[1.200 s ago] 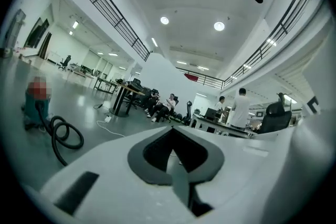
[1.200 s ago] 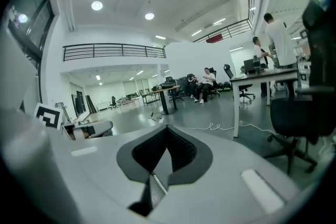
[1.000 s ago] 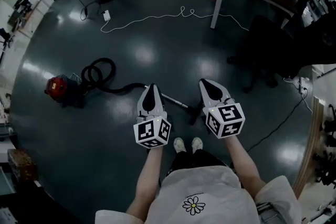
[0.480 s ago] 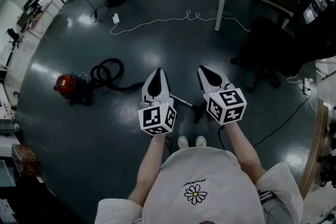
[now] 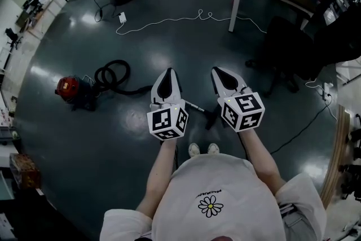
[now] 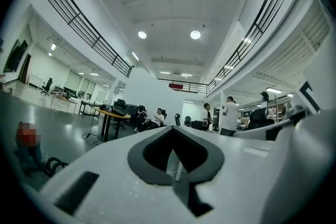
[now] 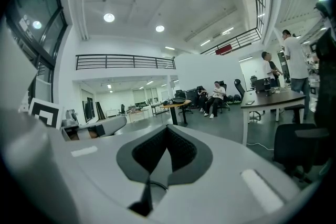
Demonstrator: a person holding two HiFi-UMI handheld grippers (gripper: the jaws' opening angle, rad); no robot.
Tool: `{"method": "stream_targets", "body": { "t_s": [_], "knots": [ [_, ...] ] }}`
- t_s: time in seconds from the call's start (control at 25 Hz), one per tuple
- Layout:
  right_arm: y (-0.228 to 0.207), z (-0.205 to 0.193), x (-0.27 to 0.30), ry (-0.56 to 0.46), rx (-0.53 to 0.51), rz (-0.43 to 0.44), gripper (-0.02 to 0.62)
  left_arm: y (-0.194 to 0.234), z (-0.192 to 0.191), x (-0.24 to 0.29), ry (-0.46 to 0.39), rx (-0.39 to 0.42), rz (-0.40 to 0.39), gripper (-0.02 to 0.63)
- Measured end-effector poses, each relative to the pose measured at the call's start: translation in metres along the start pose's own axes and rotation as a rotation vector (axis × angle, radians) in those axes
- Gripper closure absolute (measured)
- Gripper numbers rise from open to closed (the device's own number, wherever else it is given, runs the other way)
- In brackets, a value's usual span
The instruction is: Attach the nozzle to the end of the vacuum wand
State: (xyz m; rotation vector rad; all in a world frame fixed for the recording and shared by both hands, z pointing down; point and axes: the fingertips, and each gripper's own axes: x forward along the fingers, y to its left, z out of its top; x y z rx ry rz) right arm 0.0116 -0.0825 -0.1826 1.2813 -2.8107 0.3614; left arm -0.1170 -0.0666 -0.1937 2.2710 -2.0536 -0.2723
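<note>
Slim silver vacuum wand (image 5: 193, 106) lies right of the round red canister vacuum (image 5: 66, 87); black nozzle (image 5: 210, 119) farther right; left gripper (image 5: 167, 77) and right gripper (image 5: 221, 75) hover above the wand, jaws together, empty.

We see a glossy dark floor (image 5: 169, 42) mirroring the lamps, a shiny red canister (image 5: 66, 87), and smooth matt white plastic on the left gripper (image 5: 168, 70) and the right gripper (image 5: 216, 70).
</note>
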Motion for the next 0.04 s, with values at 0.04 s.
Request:
{"method": "stream_targets", "body": {
  "t_s": [0.04],
  "knots": [
    [0.0011, 0.0003, -0.0002, -0.002, -0.001, -0.001, 0.589, 0.0006, -0.0002, -0.0012, 0.0, 0.0, 0.0, 0.606]
  ]
}}
